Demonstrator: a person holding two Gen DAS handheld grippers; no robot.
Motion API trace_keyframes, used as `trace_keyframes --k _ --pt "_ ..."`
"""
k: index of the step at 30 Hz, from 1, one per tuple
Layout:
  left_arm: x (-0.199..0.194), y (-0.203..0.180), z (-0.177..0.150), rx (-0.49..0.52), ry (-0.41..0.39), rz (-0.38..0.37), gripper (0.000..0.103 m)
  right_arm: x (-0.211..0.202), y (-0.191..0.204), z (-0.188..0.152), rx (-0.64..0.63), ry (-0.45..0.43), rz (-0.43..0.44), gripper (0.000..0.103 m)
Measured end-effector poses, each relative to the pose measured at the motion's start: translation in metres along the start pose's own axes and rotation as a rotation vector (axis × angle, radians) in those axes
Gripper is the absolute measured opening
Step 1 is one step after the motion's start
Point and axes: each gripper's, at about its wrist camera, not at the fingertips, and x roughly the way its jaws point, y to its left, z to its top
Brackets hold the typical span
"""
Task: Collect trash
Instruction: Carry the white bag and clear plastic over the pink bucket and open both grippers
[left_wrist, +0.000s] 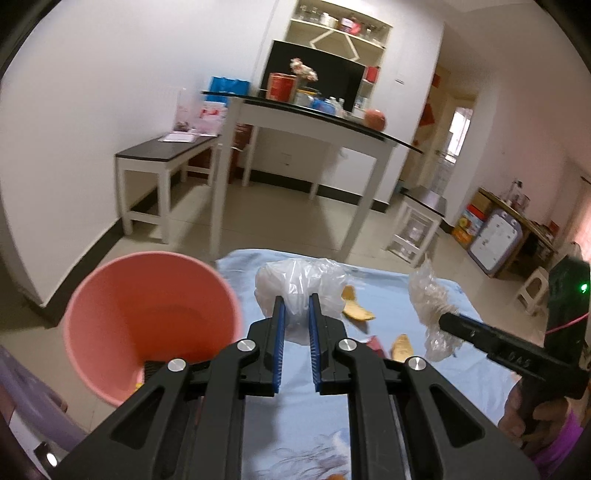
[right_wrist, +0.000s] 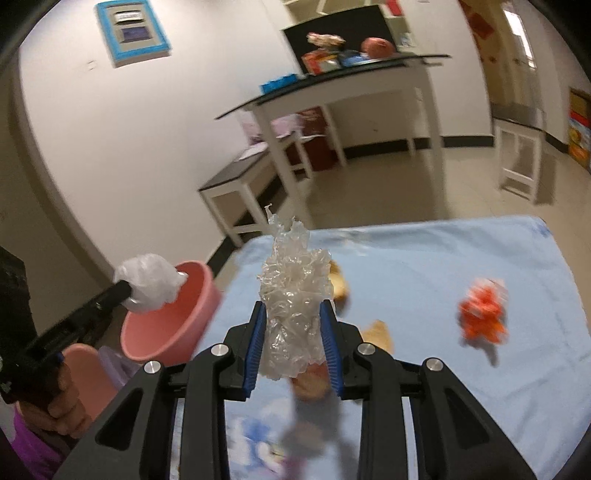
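Observation:
My left gripper is shut on a crumpled white plastic bag, held above the blue cloth next to the pink bin. In the right wrist view that bag hangs over the pink bin's far rim. My right gripper is shut on a clear crinkled plastic wrap, held above the cloth; it also shows in the left wrist view. Yellow peel pieces and an orange-red wrapper lie on the cloth.
The blue cloth covers the work surface. A white table with a dark top and a low bench stand behind on the tiled floor. A purple stool stands beside the bin.

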Motion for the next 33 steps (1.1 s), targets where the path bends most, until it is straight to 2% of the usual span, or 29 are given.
trace_keyframes --k 11,18,24,33 --pt "-0.025 0.047 -0.004 -0.054 -0.039 0.129 0.012 0.042 0.086 0.019 -0.114 0.058 0.169 0.029" --pt "-0.026 0.070 -0.009 -0.083 -0.022 0.185 0.012 0.076 0.130 0.021 -0.153 0.123 0.242 0.029" --pt "-0.024 0.084 -0.018 -0.102 0.004 0.214 0.012 0.097 0.149 0.017 -0.155 0.178 0.270 0.029" --pt "-0.014 0.097 -0.030 -0.109 0.054 0.248 0.012 0.126 0.163 0.001 -0.147 0.252 0.266 0.030"
